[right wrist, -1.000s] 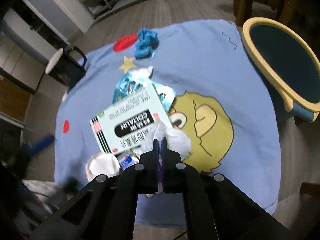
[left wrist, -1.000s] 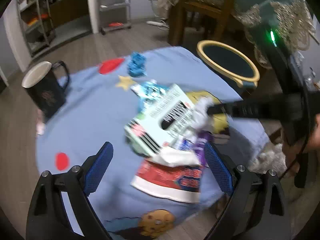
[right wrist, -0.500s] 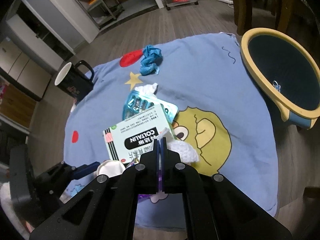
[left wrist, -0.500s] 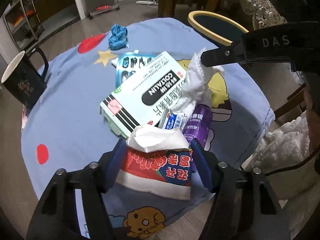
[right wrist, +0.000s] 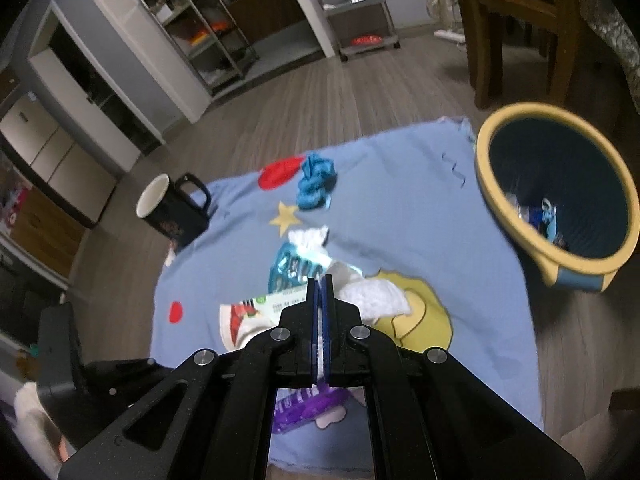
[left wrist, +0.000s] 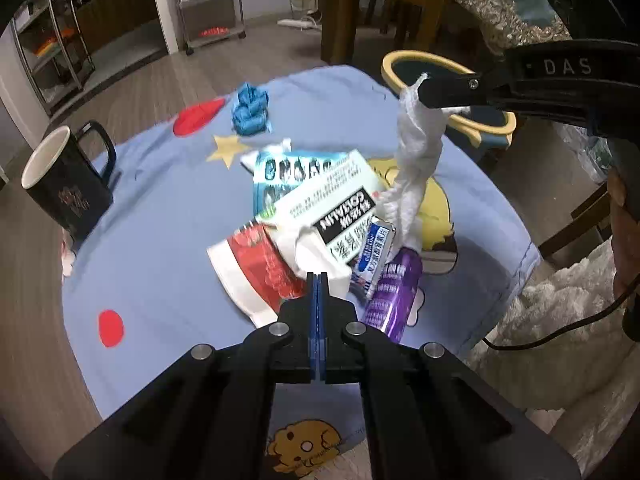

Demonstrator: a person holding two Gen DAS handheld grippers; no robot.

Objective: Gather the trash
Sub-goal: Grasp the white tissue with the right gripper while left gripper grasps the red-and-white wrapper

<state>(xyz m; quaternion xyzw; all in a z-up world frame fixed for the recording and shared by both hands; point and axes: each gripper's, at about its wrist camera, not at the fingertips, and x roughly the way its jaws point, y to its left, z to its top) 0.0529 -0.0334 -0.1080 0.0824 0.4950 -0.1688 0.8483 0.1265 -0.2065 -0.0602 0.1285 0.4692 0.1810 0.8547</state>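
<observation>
In the left wrist view, the left gripper (left wrist: pixel 317 280), its jaws just having closed, is pinching the white tissue (left wrist: pixel 316 256) poking from the red tissue pack (left wrist: pixel 260 268) just ahead of its tips. In the right wrist view, the right gripper (right wrist: pixel 320 282) is clenching a white paper wad (right wrist: pixel 376 298), which is hanging just right of its tips, with the yellow-rimmed bin (right wrist: pixel 516 216) lying farther right.

A twisted white tissue (left wrist: pixel 418 160) hangs above a heap of litter: a white medicine box (left wrist: pixel 332 216), a red-and-white packet (left wrist: pixel 256 268), a purple wrapper (left wrist: pixel 394 296), apparently a blister pack (left wrist: pixel 280 172).

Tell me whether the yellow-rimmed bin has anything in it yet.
Not empty. The right wrist view looks into the bin and shows a few small scraps lying at the bottom; most of it is bare.
</observation>
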